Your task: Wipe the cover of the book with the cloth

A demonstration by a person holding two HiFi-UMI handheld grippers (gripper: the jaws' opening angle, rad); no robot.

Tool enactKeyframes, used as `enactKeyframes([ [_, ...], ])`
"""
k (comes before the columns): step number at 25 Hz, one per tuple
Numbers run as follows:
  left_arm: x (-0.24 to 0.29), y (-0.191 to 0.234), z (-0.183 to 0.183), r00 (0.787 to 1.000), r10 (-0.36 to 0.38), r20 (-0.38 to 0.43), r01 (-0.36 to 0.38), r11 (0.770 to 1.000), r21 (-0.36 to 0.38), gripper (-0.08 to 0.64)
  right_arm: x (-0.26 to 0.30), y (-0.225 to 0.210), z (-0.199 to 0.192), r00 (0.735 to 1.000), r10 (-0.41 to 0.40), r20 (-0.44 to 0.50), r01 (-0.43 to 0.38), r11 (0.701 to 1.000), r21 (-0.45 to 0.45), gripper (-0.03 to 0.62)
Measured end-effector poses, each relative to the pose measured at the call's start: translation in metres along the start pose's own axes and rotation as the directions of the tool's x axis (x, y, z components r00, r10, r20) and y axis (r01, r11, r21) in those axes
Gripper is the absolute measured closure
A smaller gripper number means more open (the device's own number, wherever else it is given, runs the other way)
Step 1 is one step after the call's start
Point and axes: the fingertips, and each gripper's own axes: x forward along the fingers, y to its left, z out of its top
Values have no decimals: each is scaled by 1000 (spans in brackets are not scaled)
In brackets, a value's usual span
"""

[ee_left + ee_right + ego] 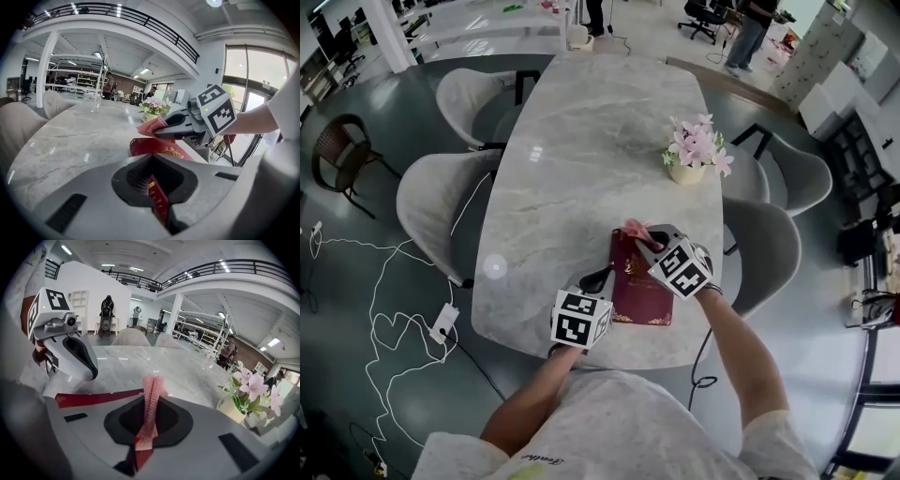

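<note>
Left hand-held gripper (159, 208) is clamped shut on the near edge of the red book (637, 295), which lies on the desk (581, 169) by its front edge. Right hand-held gripper (145, 437) is closed on the pink cloth (151, 399) over the book's far end. The danger: with only one edge pinned, a hard stroke could swing the book, or bare jaw tips could scrape the cover. Whether the cloth touches the cover, I can't tell, because the gripper hides it.

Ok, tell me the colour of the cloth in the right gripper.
Pink cloth, with a knit texture; clearest in the right gripper view, pinched between the jaws.
</note>
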Motion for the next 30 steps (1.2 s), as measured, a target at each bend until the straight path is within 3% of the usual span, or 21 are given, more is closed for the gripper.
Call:
enactKeyframes([
  [6,4,11,-1,1000,-2,-7,2,999,-34,552,16,2,-6,999,15,-35,-16,1000,-11,574],
  [30,5,8,-3,1000,-18,-25,18,1000,-20,552,19,19,-13,998,35,-47,-35,999,8,574],
])
